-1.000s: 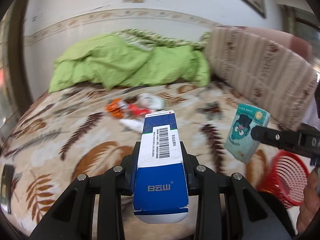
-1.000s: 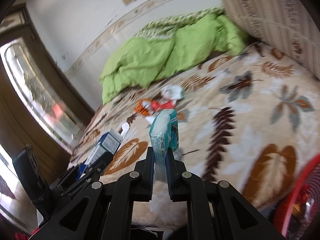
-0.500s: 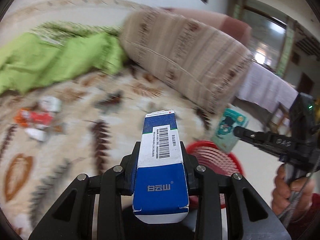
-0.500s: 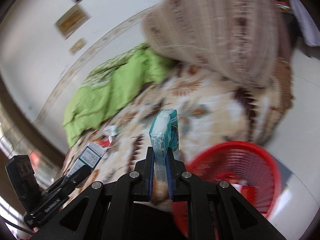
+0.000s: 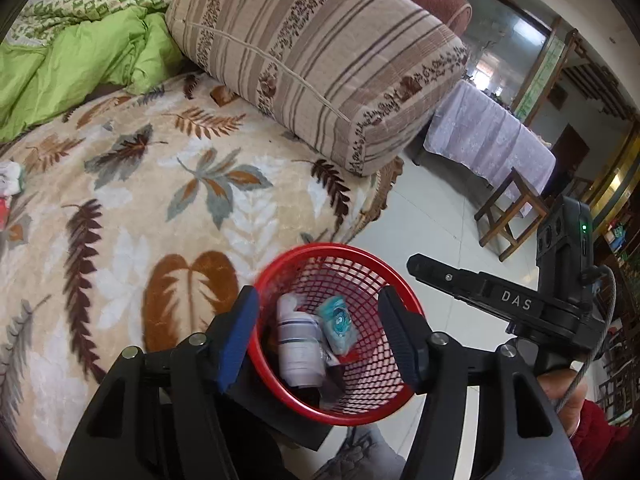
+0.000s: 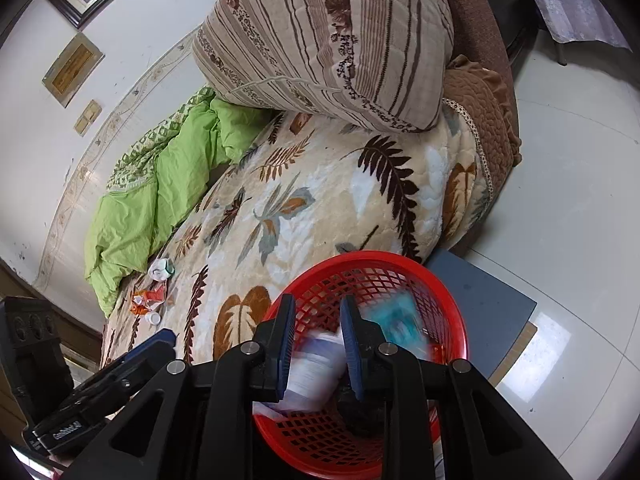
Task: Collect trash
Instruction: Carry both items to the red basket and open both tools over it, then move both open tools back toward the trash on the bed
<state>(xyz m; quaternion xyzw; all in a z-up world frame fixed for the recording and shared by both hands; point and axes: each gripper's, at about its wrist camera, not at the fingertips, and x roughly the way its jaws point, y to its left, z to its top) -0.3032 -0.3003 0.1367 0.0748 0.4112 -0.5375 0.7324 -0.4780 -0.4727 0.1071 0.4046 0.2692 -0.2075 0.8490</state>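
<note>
— Both dropped at once, did you see? A second ago the left gripper [image 5: 318,340] had that blue and white box pinched tight and the right gripper [image 6: 316,344] had the teal tissue pack; now both stand with jaws wide apart and nothing between them

— So where did they land?

— In the red basket [image 5: 400,286], just off the edge of the bed [image 5: 132,216]. The box [image 5: 300,346] is lying in the bottom, and the teal pack [image 5: 338,324] is right beside it, touching I'd say. From the right side both look smeared, so they may still be settling

— That's two pieces done, then

— Two, yes, but not the lot. There's still an orange wrapper [image 6: 148,300] and a crumpled white bit [image 6: 160,269] on the bed, up near the green quilt [image 6: 160,184], well apart from the basket. I'd guess both hands go back for those next
</note>
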